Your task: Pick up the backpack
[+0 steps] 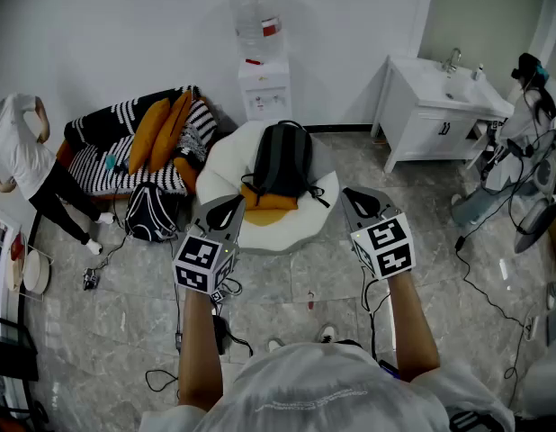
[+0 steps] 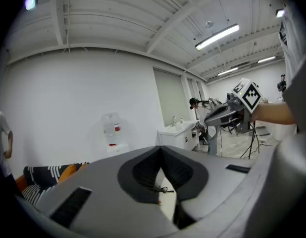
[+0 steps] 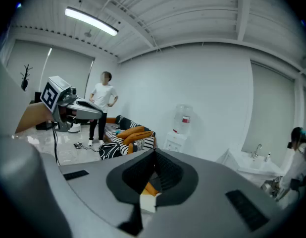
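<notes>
1. Dark grey backpack [image 1: 282, 160] upright on white beanbag [image 1: 226, 165], orange cushion [image 1: 269, 201] at its 6 o'clock.
2. L gripper [image 1: 226, 212]: pressed together, empty, at 7 o'clock of backpack, not touching.
3. R gripper [image 1: 361, 202]: pressed together, empty, at 4 o'clock of backpack, apart from it.
4. Striped bag [image 1: 152, 212] on floor, 9 o'clock of beanbag.

Dark grey backpack [image 1: 281, 158] upright on white beanbag [image 1: 226, 160] w/ orange cushion [image 1: 270, 202]
</notes>
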Tool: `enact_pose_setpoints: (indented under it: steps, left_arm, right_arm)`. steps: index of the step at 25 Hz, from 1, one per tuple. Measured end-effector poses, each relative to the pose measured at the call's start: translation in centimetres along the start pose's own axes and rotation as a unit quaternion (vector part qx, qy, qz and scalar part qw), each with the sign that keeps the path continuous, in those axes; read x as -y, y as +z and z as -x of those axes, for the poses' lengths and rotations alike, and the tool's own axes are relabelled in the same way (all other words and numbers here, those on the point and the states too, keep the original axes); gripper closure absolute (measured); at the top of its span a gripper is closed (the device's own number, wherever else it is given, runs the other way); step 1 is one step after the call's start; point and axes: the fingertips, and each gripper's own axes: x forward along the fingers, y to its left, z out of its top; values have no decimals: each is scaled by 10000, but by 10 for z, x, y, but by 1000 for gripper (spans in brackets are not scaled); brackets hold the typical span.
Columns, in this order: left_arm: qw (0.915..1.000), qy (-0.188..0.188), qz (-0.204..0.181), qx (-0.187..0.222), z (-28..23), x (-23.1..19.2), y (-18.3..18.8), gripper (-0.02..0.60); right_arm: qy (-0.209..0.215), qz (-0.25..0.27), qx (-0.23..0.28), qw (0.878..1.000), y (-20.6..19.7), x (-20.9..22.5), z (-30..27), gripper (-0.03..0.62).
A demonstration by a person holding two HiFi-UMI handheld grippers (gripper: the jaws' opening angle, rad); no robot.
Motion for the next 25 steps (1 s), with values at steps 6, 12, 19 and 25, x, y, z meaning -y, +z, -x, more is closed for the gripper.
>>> enact_pose_setpoints:
  steps: [6,12,19,25]
  left_arm:
    - [9999,-29,-66,80,-11,2,11,575]
    - [9999,-78,-99,80,-21,18,15,575]
    - [9999,28,-84,95,-32,29,15,575]
    - [9998,205,-39,-47,-48,44,9,575]
  right_arm:
    - [-5,-25,173,9998,7,10,-4,592]
    - [118,6,325,9994,8,18,-3,592]
    - [257,108,479,9985,5,32,-3,592]
    - [386,103,569,9976,-5,56,0,592]
